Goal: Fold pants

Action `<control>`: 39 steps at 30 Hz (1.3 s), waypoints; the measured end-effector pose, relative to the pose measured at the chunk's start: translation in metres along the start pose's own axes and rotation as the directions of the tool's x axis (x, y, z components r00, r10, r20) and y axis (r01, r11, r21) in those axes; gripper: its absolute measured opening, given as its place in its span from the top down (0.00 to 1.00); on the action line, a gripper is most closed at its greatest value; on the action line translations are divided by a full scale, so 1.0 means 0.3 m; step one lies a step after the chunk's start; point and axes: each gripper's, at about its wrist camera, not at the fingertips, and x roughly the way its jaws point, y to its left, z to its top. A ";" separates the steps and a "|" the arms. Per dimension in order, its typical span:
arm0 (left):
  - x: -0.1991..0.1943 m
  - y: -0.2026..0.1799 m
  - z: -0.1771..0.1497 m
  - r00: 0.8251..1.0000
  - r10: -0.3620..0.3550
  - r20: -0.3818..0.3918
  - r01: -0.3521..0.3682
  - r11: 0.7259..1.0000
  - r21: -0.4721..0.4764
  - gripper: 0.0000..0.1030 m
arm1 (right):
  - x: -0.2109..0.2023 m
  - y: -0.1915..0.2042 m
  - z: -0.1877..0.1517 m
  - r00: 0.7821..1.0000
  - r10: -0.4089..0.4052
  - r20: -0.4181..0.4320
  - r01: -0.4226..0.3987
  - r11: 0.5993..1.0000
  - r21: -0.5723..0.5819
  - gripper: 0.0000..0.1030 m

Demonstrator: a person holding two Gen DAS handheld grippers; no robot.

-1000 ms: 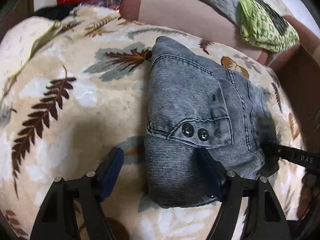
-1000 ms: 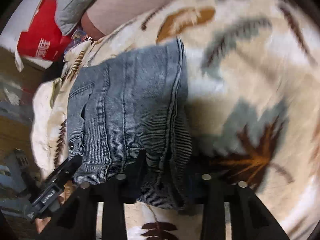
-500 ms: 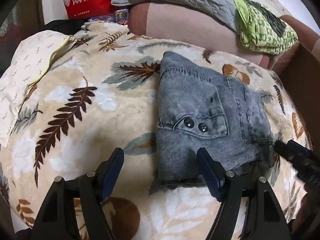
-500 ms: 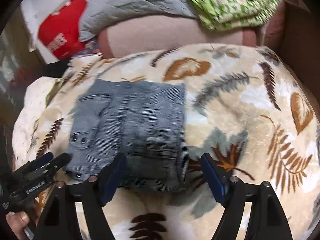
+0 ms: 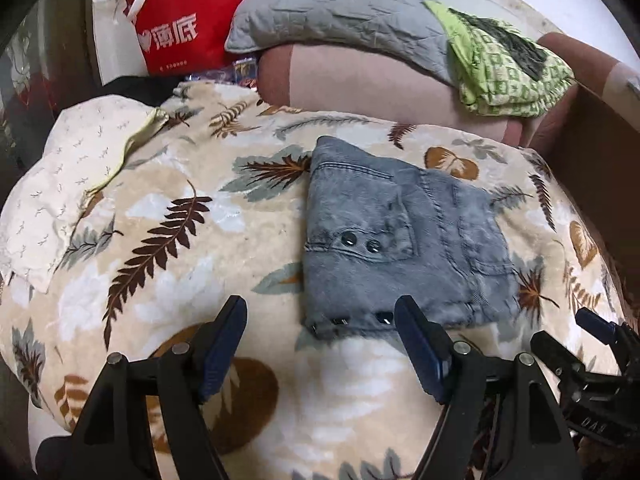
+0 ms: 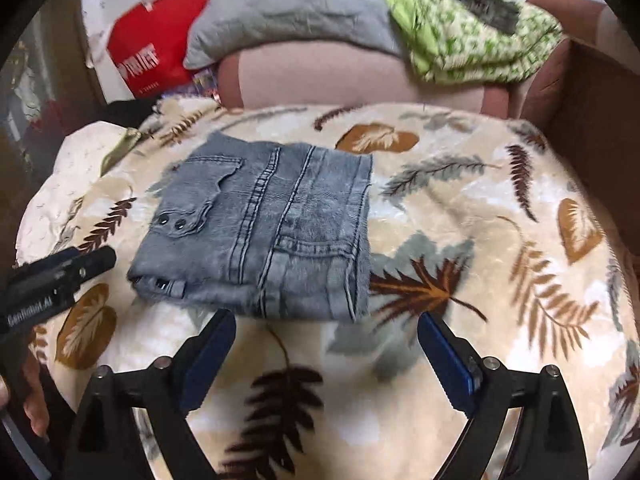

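The grey denim pants (image 5: 400,240) lie folded into a compact square on the leaf-patterned blanket (image 5: 168,264), pocket and two snaps facing up. My left gripper (image 5: 320,312) hovers just short of their near edge, open, nothing between its pads. In the right wrist view the pants (image 6: 272,232) lie ahead and slightly left of my right gripper (image 6: 326,320). Its jaws are opening wide over bare blanket (image 6: 480,240), holding nothing. The left gripper (image 6: 60,276) shows at the left edge, a hand below it. The right gripper (image 5: 592,348) shows at the lower right.
Behind the blanket lies a pink cushion (image 5: 360,80) with a grey pillow (image 5: 340,4) and a green patterned cloth (image 5: 508,72) on it. A red bag (image 5: 188,28) stands at the back left, a brown box wall (image 5: 592,152) at the right, a white cloth (image 5: 68,184) at the left.
Both grippers have pulled back and risen away from the pants. The right gripper, earlier closed around the pants' near edge, has let go and opened wide. The pants stay folded.
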 end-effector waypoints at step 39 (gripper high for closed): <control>-0.070 -0.059 -0.052 0.999 0.033 0.040 -0.034 0.999 0.027 0.25 | -0.020 0.020 -0.069 0.994 -0.063 0.092 0.072 0.993 -0.095 0.09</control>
